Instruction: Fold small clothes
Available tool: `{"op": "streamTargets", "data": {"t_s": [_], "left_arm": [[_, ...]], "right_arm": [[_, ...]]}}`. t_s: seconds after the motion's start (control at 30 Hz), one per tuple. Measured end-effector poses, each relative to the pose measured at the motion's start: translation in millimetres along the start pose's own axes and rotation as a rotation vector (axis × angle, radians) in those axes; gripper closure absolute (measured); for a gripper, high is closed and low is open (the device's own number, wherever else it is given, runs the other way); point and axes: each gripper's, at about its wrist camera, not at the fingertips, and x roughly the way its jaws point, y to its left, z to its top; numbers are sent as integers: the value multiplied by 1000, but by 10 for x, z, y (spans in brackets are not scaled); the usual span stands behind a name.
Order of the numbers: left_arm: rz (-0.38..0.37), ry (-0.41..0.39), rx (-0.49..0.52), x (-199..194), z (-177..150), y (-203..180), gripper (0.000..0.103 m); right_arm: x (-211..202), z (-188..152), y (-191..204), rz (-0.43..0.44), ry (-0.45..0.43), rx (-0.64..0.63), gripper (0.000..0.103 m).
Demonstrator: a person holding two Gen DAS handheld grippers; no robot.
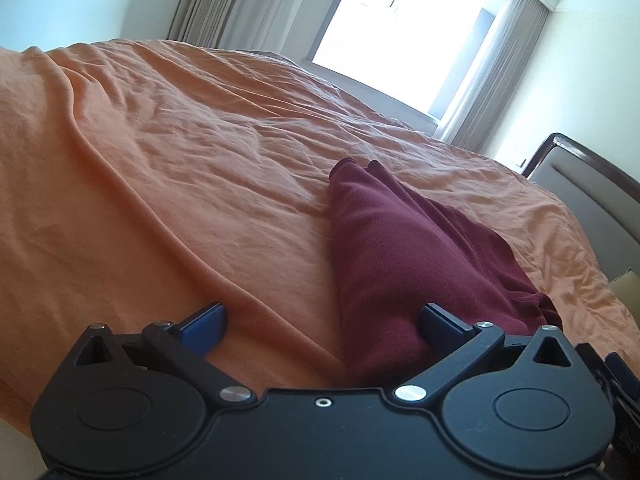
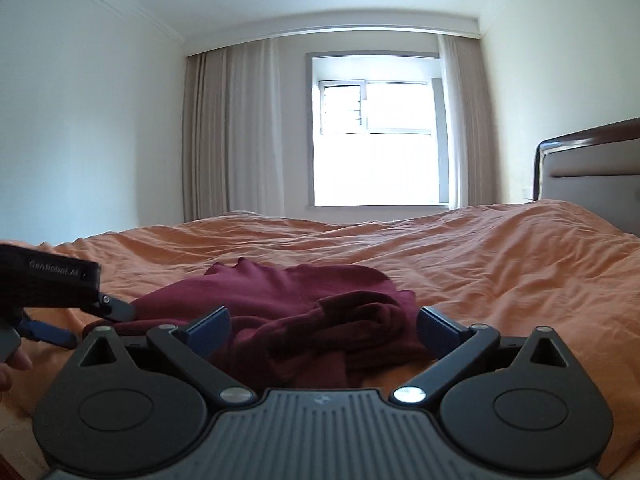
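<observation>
Garment [image 2: 304,320] is found bunched on the bed [image 2: 500,264] near its front edge, directly ahead of the released right claw [image 2: 323,330]; left claw [image 1: 323,326], also released, straddles its near end.

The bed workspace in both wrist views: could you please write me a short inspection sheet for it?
Surface: orange bedspread, wrinkled, covering the bed.
Job's things: one maroon garment, rumpled and only partly folded, bunched at its near end.
Clutter: nothing seen.
Grippers: left gripper open, its right finger resting on the garment's edge, nothing pinched; right gripper open, level, just in front of the bunched cloth, holding nothing.
Cables: nothing seen.
Surroundings: bright window with pale curtains, dark-framed padded headboard at right, white walls; part of a hand at the left edge.
</observation>
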Motion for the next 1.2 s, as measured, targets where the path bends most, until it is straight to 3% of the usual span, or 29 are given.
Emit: {"op": "streamTargets", "data": {"t_s": [0.13, 0.23, 0.3, 0.43, 0.53, 0.7, 0.83, 0.87, 0.93, 0.97, 1.0, 1.07, 1.2], "left_arm": [[23, 19, -18, -30, 36, -4, 1], [39, 19, -29, -68, 56, 5, 1], [48, 15, -33, -85, 60, 7, 1], [58, 17, -31, -121, 60, -10, 1], [59, 11, -22, -158, 69, -32, 1], [70, 8, -16, -177, 81, -52, 1], [78, 36, -18, -137, 41, -39, 1], [80, 42, -14, -129, 30, -33, 1], [86, 38, -5, -136, 20, -21, 1], [93, 37, -1, -143, 24, -27, 1], [98, 34, 2, -148, 35, -33, 1], [88, 16, 6, -159, 78, -37, 1], [45, -46, 16, -130, 212, -97, 1]], "right_arm": [[95, -32, 52, 41, 30, 27, 32], [123, -52, 85, 54, 32, 33, 54], [145, -64, 92, 77, 45, 44, 88], [73, -56, 81, 30, 9, 53, 93], [-43, -14, 50, -12, -24, 43, 94], [-19, -140, -16, -14, 52, 77, 94], [-53, -196, -11, 2, 61, 76, 92], [-74, -187, -18, 5, 53, 72, 88], [-148, -150, -86, 32, 18, 80, 59], [-179, -120, -146, 50, -10, 90, 33], [-196, -85, -194, 53, -39, 94, 22], [-169, -11, -296, 33, -59, 92, 20], [81, 121, -527, -51, -12, 134, 20]]}}
